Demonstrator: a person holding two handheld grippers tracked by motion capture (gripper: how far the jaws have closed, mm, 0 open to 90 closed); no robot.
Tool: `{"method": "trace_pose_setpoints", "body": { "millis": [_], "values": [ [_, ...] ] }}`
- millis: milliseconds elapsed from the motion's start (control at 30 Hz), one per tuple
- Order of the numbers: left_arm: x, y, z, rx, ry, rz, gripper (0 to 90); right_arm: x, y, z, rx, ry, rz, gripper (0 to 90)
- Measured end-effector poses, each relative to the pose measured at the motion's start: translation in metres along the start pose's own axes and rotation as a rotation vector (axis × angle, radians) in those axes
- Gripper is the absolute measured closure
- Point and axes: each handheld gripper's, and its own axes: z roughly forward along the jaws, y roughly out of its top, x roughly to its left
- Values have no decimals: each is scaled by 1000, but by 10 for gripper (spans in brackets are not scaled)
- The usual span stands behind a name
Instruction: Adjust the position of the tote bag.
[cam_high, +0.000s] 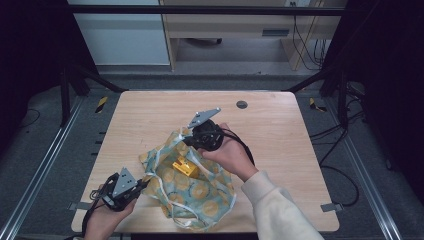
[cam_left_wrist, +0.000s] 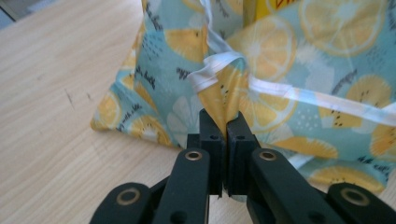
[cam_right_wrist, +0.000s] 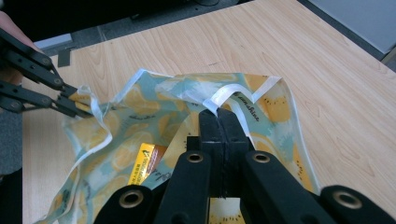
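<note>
Work looks roughly midway: left tool (cam_high: 141, 184) and right tool (cam_high: 186, 141), both clamped shut on the white-trimmed rim of a lemon-print bag (cam_high: 200, 192) on the desk (cam_high: 280, 150), spread it open around a yellow box (cam_high: 183, 166), apparently only partly inside.

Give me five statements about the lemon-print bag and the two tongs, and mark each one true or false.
1. The left tongs are shut on the lemon-print bag. True.
2. The right tongs hang open above the bag. False: they are shut on its white-edged rim.
3. A yellow box shows inside the bag. True.
4. The bag lies on a glass table. False: the table is light wood.
5. The bag is printed with red cherries. False: yellow citrus slices on pale blue.
</note>
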Motion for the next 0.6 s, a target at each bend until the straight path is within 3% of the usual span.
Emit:
{"method": "trace_pose_setpoints", "body": {
  "millis": [133, 200, 233, 300, 400, 467, 533, 600],
  "values": [
    [0, -2, 6, 29, -20, 1, 859, 3, 0, 3, -6, 19, 5, 900],
    [0, -2, 4, 17, -16, -5, 756, 6, 2, 5, -16, 26, 7, 900],
    [0, 0, 0, -22, -10, -4, 721, 6, 2, 5, -18, 27, 5, 900],
    [0, 1, -3, -48, 0, -20, 669, 7, 3, 5, -16, 28, 8, 900],
    [6, 5, -11, -119, 10, -85, 380, 9, 4, 4, -21, 40, 11, 900],
    [11, 10, -15, -171, 14, -121, 363, 9, 4, 4, -22, 41, 13, 900],
    [15, 16, -19, -189, 10, -148, 300, 10, 5, 3, -30, 49, 16, 900],
    [19, 24, -25, -223, 21, -162, 300, 10, 5, 3, -29, 48, 13, 900]
  ]
}}
